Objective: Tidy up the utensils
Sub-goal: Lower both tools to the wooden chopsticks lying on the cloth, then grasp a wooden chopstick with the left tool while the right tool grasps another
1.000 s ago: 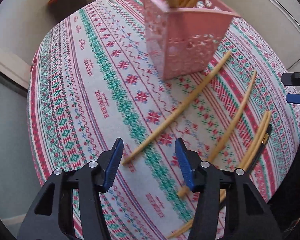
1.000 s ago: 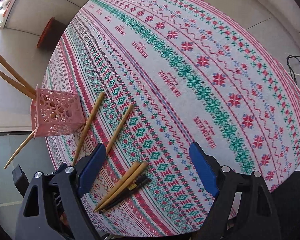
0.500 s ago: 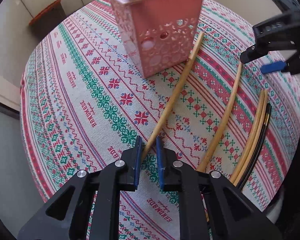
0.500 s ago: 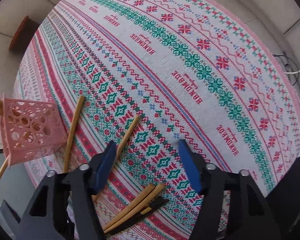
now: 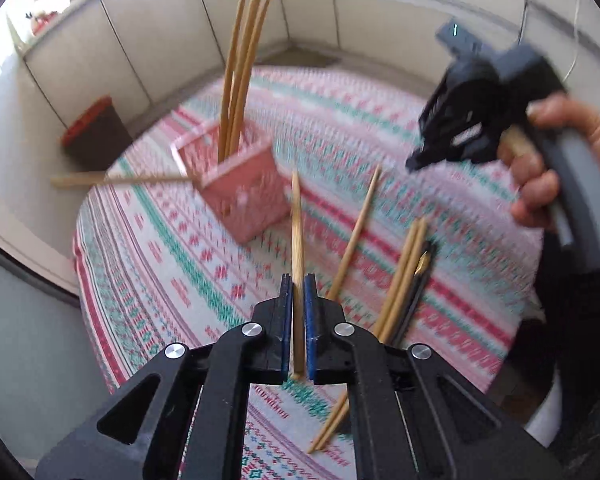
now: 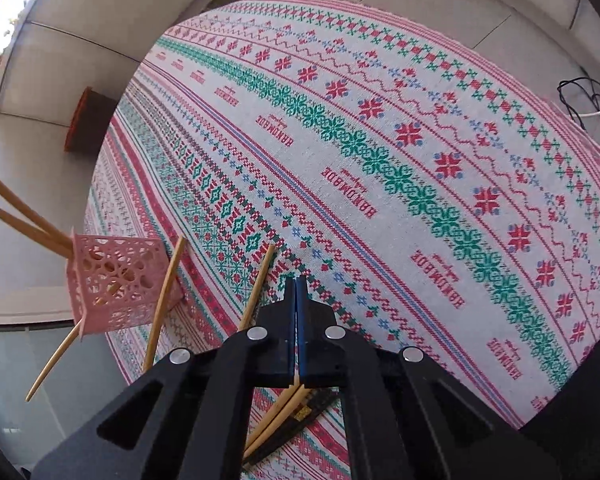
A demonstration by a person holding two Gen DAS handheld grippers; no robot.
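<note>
The left gripper point(image 5: 298, 300) has just closed its jaws on a bamboo chopstick point(image 5: 297, 232), lifted clear of the patterned tablecloth point(image 6: 380, 140). The right gripper point(image 6: 296, 300) has just closed too, pads together with nothing visibly between them, above a chopstick bundle point(image 6: 278, 416) near the cloth's edge. The pink holder point(image 5: 240, 192) stands beyond, holding upright chopsticks.

Patterned tablecloth point(image 6: 380, 152) bears pink basket point(image 6: 120, 284), loose chopsticks point(image 5: 356, 236).
</note>
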